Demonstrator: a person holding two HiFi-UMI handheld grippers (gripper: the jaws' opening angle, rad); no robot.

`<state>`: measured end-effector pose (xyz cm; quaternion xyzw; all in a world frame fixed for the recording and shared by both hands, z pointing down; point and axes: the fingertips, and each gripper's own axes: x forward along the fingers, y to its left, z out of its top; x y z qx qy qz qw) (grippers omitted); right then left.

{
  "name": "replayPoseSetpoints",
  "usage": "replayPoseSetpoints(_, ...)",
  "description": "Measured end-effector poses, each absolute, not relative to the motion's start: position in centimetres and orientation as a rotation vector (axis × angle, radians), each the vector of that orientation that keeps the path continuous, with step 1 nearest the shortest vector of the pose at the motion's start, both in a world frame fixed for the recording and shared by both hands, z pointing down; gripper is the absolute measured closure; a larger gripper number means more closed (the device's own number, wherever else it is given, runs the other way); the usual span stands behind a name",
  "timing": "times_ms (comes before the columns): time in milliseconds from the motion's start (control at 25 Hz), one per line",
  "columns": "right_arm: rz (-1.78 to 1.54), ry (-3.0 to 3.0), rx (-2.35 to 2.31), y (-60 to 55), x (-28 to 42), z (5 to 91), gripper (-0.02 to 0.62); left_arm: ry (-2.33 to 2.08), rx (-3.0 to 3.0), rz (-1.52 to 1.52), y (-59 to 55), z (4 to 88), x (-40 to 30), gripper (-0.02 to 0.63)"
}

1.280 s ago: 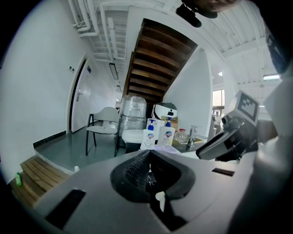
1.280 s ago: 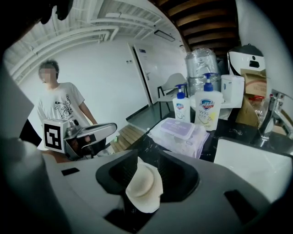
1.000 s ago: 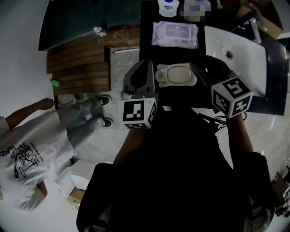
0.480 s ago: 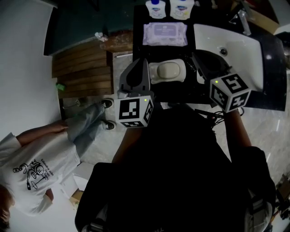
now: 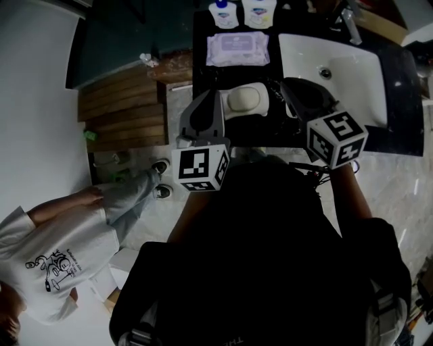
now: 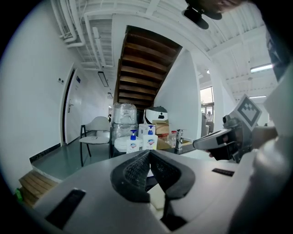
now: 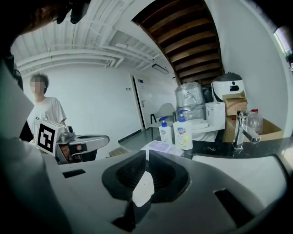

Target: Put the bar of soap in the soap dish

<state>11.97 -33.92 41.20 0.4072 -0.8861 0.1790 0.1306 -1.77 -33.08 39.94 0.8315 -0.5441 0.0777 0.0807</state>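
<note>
Only head view shows the bar of soap [image 5: 245,99] lying in the soap dish [image 5: 229,109] — left gripper [image 6: 149,153] at its 9 o'clock, right gripper [image 7: 146,156] at 3; gripper views show both clenched, empty.

The right tongs [image 7: 146,155] have shut, their jaw tips now together with nothing between them. In the head view they have drawn off the soap dish [image 5: 265,108], so a dark strip of desk [image 5: 203,67] now shows between the two, while the left tongs [image 5: 218,93] line up closer against the dish's left edge. The dish and the bar of soap [image 5: 245,99] look smaller and sit further left (the camera itself has shifted). Both pump bottles [image 5: 223,13] now show at the top edge, and the bystander [image 5: 61,250] has slid lower and leftward.
</note>
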Motion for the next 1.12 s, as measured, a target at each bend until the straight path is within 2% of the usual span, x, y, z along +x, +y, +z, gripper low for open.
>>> replayPoseSetpoints(360,0.503,-2.568,1.207,-30.0,10.7,40.7,0.561,-1.609,2.532,0.21,-30.0,39.0,-3.5,0.603)
replayPoseSetpoints(1120,0.463,-2.543,1.238,-12.6,5.3,39.8,0.561,-1.595,2.536,0.164,-11.8,38.7,-9.4,0.603)
